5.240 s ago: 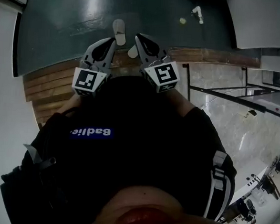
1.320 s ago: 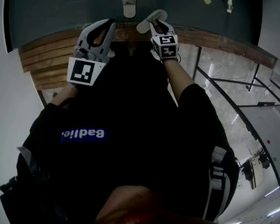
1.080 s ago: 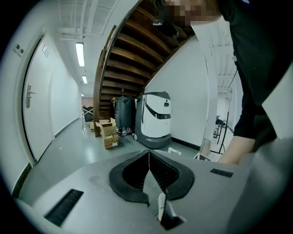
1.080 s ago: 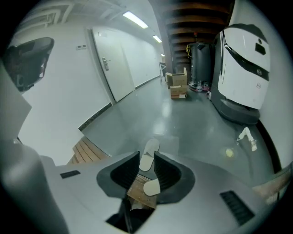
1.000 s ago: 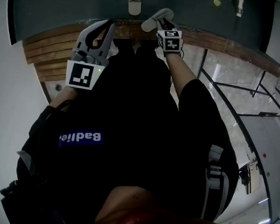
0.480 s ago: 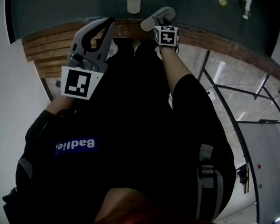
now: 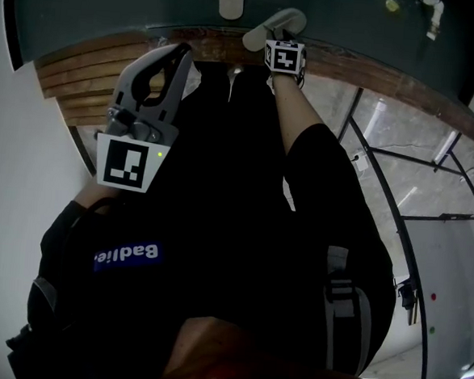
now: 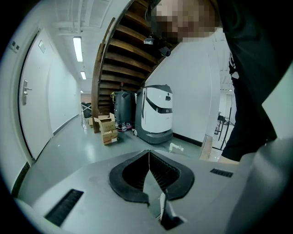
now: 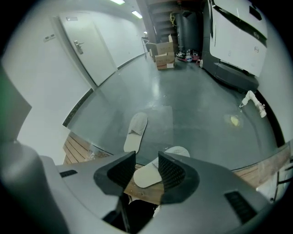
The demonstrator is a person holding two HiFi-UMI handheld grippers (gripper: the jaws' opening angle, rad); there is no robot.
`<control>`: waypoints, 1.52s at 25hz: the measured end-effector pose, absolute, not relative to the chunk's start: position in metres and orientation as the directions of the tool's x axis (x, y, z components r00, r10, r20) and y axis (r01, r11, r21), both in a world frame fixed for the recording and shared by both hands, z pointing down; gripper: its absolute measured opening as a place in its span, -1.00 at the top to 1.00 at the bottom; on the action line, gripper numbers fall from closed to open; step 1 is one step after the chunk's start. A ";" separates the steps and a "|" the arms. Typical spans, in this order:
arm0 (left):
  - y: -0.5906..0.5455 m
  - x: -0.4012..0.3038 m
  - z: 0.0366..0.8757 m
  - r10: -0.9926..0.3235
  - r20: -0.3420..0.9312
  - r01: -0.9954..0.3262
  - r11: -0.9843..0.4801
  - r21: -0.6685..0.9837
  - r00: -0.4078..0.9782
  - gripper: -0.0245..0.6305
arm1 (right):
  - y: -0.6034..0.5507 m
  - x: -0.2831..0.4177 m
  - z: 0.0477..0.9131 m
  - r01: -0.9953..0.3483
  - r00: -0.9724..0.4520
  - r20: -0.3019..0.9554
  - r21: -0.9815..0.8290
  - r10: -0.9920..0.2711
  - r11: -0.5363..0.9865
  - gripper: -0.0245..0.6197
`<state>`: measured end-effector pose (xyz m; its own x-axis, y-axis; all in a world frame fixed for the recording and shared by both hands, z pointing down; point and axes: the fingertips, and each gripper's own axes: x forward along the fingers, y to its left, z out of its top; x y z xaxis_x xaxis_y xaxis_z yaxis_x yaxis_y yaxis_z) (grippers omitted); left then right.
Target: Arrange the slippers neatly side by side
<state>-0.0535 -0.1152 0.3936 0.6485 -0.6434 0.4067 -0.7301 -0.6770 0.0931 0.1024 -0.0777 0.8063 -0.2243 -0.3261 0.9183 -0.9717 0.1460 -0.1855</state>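
Broad dark grey floor (image 9: 183, 91), glossy, bounded at its near edge by a curved wooden step (image 7: 83, 77). Over the step, a person in dark clothes (image 7: 218, 224), seen from above. Down the hallway in the left gripper view, a white machine (image 8: 155, 114) against the wall, with cardboard boxes (image 8: 106, 128) near it on the floor.

Left gripper (image 8: 149, 153): raised over the left end of the step and aimed along the hallway. Jaws clenched tip to tip, nothing between them.

Right gripper (image 9: 146, 157): down at the step's edge, jaws opening and released around the heel of the nearer slipper (image 9: 155, 170). Gap showing at the left pad, right pad close beside the sole's edge.

Nearer slipper: pale, toe on the floor, heel lying over the wooden edge, angled toward the right.

Second slipper (image 9: 136, 131): flat on the floor just beyond the edge, left of the first. Apart from it and not parallel.

Farther right on the floor, a small white object (image 9: 254, 103) and a yellowish speck (image 9: 234, 120), well apart from both slippers.
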 end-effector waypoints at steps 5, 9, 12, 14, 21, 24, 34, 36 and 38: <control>-0.112 -0.064 0.426 -0.627 0.456 -0.736 -0.671 0.097 0.632 0.93 | -0.080 0.106 0.839 -0.979 -0.200 0.927 -0.181 -0.318 0.091 0.51; -0.110 -0.067 0.447 -0.615 0.485 -0.743 -0.659 0.118 0.622 0.93 | -0.081 0.112 0.862 -0.986 -0.164 0.935 -0.158 -0.314 0.044 0.51; -0.107 -0.067 0.457 -0.612 0.488 -0.739 -0.664 0.110 0.622 0.93 | -0.081 0.114 0.881 -0.988 -0.152 0.940 -0.154 -0.304 0.019 0.51; -0.105 -0.068 0.463 -0.614 0.490 -0.739 -0.666 0.099 0.619 0.93 | -0.079 0.114 0.892 -0.988 -0.147 0.944 -0.153 -0.294 0.004 0.51; -0.117 -0.076 0.476 -0.649 0.449 -0.742 -0.668 0.051 0.615 0.93 | -0.068 0.121 0.937 -0.980 -0.116 0.963 -0.151 -0.242 -0.132 0.51; -0.121 -0.077 0.481 -0.660 0.435 -0.745 -0.666 0.037 0.612 0.93 | -0.069 0.124 0.951 -0.971 -0.107 0.962 -0.155 -0.251 -0.179 0.51; -0.107 -0.081 0.509 -0.641 0.477 -0.736 -0.677 0.020 0.602 0.93 | -0.072 0.140 0.997 -0.933 -0.073 0.970 -0.148 -0.230 -0.327 0.51; -0.103 -0.082 0.515 -0.638 0.482 -0.735 -0.678 0.019 0.601 0.93 | -0.070 0.144 1.005 -0.930 -0.066 0.971 -0.144 -0.230 -0.339 0.51; -0.101 -0.082 0.519 -0.632 0.485 -0.730 -0.683 0.018 0.604 0.93 | -0.067 0.145 1.012 -0.932 -0.061 0.972 -0.137 -0.227 -0.336 0.51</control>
<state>-0.0818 -0.1011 0.5193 0.6040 -0.6324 0.4850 -0.7299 -0.6834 0.0179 0.1450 -0.0672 1.0116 -0.0613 -0.2268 0.9720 -0.9319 -0.3359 -0.1372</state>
